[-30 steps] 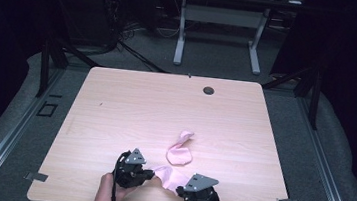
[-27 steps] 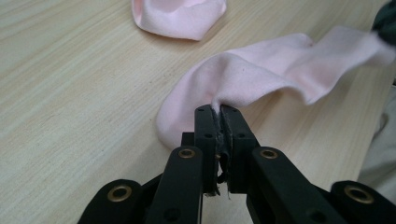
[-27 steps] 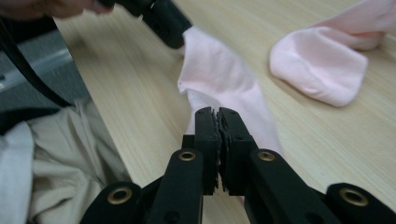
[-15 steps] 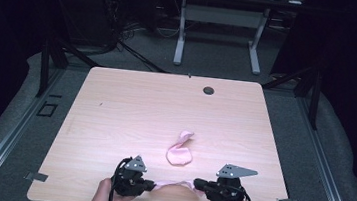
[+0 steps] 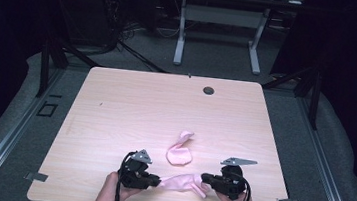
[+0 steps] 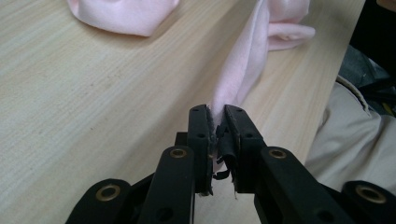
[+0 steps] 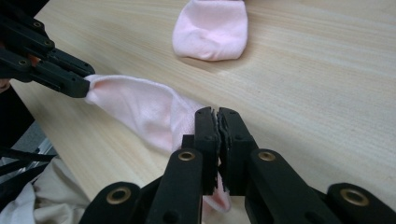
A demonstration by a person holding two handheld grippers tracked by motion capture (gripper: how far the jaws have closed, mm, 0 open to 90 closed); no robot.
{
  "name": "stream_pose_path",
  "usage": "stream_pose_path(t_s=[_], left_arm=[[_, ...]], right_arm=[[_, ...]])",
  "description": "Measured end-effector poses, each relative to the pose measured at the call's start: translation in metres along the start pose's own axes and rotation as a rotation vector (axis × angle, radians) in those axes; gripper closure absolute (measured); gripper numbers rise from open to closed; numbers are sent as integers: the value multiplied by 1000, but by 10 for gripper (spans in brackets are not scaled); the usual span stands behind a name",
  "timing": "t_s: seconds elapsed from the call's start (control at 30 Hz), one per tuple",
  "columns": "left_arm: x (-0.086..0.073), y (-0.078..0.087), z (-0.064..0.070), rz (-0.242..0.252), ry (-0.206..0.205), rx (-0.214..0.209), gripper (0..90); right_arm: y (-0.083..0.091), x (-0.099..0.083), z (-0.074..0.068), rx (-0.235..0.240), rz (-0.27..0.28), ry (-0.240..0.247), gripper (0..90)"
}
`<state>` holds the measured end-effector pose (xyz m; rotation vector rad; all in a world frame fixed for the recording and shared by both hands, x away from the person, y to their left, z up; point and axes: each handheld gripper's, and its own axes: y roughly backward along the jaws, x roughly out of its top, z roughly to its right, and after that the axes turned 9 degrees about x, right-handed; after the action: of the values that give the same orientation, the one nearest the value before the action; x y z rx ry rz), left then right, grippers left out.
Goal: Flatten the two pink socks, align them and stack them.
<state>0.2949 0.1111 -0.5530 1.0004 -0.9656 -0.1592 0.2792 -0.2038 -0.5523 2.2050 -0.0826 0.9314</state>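
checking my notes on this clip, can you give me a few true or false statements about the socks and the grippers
1. Both grippers clamp the same pink sock. True.
2. The held sock lies flat and loose on the table. False: it is stretched between the left gripper and the right gripper.
3. A second sock lies on the table beyond the held one. True.
4. The second sock touches the left gripper. False: it lies apart from both grippers.
5. The left gripper's jaws are wide open. False: they are shut on the sock.
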Motion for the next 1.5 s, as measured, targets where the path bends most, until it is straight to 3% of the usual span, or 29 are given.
stream_pose_path(t_s=[0.07, 0.2, 0.27, 0.4, 0.53, 0.63, 0.83, 1.03, 1.17, 1.3, 1.5], left_arm=[[2, -2, -5, 2, 11, -8, 791], [4, -4, -14, 6, 41, 32, 740], [3, -5, -16, 15, 65, 54, 659], [-1, 1, -20, 43, 114, 97, 472], [-6, 9, -18, 48, 129, 124, 425], [-9, 11, -12, 30, 123, 133, 422], [-11, 3, -1, -10, 110, 175, 505], [-10, -7, 8, -39, 53, 209, 606], [-8, -9, 16, -64, -4, 252, 675], [-8, -11, 19, -72, -25, 266, 760], [-10, -11, 20, -59, -46, 254, 889]], right_arm=[[-3, 2, 2, -33, -11, 18, 860], [-8, 5, 3, -97, -24, 43, 845], [-9, 6, 5, -129, -27, 49, 815], [-7, 5, 8, -141, -16, 54, 747], [-1, 6, 6, -143, -20, 77, 674], [-3, 6, 3, -157, -64, 110, 639], [-16, 3, 0, -182, -134, 161, 629], [-23, 3, -3, -206, -174, 194, 661], [-26, 0, -4, -204, -176, 194, 734], [-26, -2, -5, -190, -166, 200, 814], [-26, -5, -8, -184, -152, 208, 843]])
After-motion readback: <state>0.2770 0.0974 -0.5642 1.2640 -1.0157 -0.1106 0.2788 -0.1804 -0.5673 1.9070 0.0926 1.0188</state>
